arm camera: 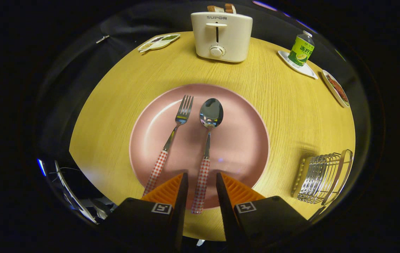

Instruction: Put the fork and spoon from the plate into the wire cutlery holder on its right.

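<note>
A pink plate lies on the round wooden table, just ahead of my fingers. On it lie a fork and, to its right, a spoon, both with red-checked handles pointing toward me. My gripper hovers above the plate's near rim, open. The spoon's handle runs down through the gap between the two fingers, and neither finger touches it. The fork's handle passes just left of the left finger. The wire cutlery holder stands on the table to the right of the plate.
A white toaster with bread slices stands beyond the plate. A green bottle on a small white dish sits at the far right, with another dish of food beside it. A divided snack dish lies far left. Bare table surrounds the plate.
</note>
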Motion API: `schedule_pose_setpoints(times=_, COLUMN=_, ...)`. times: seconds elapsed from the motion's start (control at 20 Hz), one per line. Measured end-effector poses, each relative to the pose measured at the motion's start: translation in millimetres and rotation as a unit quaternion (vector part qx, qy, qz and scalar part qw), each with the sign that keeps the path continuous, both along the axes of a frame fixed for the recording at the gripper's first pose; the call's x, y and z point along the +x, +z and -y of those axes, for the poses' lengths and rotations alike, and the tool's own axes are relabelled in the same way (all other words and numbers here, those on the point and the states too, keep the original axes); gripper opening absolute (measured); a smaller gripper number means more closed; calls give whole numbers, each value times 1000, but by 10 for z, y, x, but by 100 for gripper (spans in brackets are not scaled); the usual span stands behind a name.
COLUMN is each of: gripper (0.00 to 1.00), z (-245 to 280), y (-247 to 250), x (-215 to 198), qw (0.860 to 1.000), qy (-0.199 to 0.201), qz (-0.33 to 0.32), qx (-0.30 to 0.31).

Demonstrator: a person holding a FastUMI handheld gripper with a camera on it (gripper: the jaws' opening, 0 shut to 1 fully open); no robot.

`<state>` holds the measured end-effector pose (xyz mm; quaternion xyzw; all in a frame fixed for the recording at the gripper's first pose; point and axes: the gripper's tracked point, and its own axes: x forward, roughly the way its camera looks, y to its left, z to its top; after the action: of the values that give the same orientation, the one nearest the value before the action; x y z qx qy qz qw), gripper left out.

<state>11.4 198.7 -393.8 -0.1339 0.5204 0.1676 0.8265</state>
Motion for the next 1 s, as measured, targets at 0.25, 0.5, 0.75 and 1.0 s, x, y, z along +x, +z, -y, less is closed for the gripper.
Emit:
schedule_pose_setpoints(times=0.25, gripper=17, z=41, y=-15, x=7, qw=1000, qy=-10, qz=-8, qx=-7)
schedule_pose_setpoints(times=0.5, gripper=10, z=129, y=96, x=-38, qw=1000, qy=2, qz=-21, qx=15)
schedule_pose_setpoints(times=0.75, gripper=11, z=371, y=502, x=-123, qw=999, qy=4, qz=-12, qx=41)
schedule_pose_setpoints(times=1.0, gripper=10, z=852, y=1059, x=-280, qw=998, qy=10, qz=-14, qx=52)
